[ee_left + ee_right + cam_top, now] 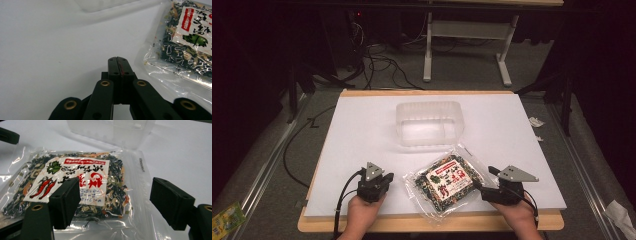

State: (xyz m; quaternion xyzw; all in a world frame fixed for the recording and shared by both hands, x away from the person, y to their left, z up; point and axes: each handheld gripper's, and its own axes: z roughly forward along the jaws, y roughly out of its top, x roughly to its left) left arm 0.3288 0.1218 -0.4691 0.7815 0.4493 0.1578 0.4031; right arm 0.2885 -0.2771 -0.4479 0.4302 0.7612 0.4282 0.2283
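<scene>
**Right jaws spread over the bag's corner, left jaws pressed together**

The right gripper (120,202) stands with its jaws wide apart and nothing between the pads. The clear bag of dried vegetables (75,187) lies flat just ahead of those fingers; its near right corner and sealed edge run into the gap between them, while the left finger (65,200) sits over the bag's near edge. Whether that finger touches the plastic cannot be told. Beyond the bag, farther out from the fingertips, is the clear plastic tub (112,130).

The left gripper (117,65) has its jaws pressed together, holding nothing, tips low over the white board (50,50). The bag (185,42) lies ahead and to the right of these fingertips, near but apart from them.

From the high view, the bag (447,182) rests between the two grippers, the left gripper (384,179) apart from its left edge and the right gripper (479,189) at its right edge, with the tub (428,123) farther out on the board (362,130)
</scene>
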